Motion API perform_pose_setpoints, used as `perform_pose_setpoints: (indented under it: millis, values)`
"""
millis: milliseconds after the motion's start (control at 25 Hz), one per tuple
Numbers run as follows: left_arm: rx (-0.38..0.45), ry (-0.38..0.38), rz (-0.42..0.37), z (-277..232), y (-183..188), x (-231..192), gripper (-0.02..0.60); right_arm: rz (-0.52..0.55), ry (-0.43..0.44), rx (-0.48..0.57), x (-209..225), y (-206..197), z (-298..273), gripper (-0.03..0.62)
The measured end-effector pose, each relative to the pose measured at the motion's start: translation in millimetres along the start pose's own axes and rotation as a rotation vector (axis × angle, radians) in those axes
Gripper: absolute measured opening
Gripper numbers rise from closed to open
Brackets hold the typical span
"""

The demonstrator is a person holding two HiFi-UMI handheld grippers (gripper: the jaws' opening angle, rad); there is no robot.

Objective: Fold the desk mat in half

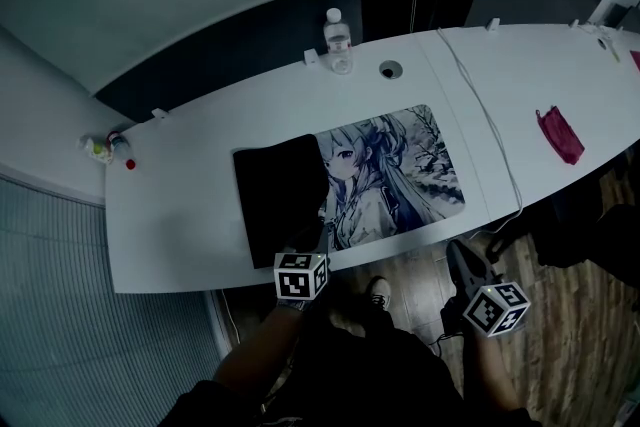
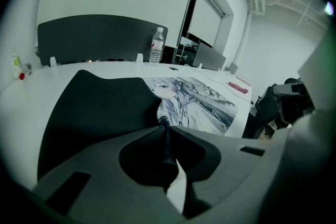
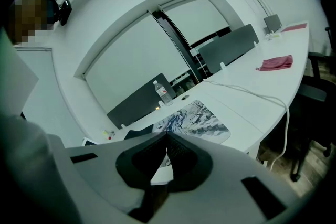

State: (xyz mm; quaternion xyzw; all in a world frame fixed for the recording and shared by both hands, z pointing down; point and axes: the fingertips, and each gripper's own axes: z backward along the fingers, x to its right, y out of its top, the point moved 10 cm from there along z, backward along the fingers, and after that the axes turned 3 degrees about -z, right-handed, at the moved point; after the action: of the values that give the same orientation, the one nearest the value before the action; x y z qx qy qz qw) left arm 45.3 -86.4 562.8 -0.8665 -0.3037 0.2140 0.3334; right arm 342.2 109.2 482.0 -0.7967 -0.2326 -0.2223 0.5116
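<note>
The rectangular anime-print desk mat [image 1: 395, 170] lies on the long white table [image 1: 190, 175], its left part turned over to show the black rubber underside. The left gripper [image 1: 318, 235] pinches the flap's thin near corner (the edge sits between its almost-touching jaws). The right gripper [image 1: 458, 251] is pressed together on nothing and hangs off the table's near edge, apart from the mat. A clear plastic water bottle [image 1: 338, 40] stands beyond.

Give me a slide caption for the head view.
Left hand-held gripper pinching the partly folded desk mat at its near edge on a white table; right hand-held gripper shut and empty.
</note>
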Motion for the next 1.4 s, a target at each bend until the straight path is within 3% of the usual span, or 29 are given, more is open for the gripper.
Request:
perform_pose_setpoints:
  millis: [400,520,920,1120,1400]
  values:
    - [0.020,0.049,-0.017,1,-1,9,0.060,-0.001,0.032,-0.017,16,6,-6,0.023]
    - [0.035,0.044,-0.019,5,1,12,0.097,0.002,0.040,-0.023,16,8,-9,0.023]
    - [0.081,0.017,-0.016,22,7,31,0.097,0.010,0.055,-0.044,23,11,-13,0.023]
    - [0.101,-0.003,0.000,34,10,40,0.008,0.017,0.050,-0.059,32,13,-20,0.023]
    - [0.138,-0.090,0.034,44,5,64,0.006,0.044,-0.010,-0.074,56,15,-28,0.023]
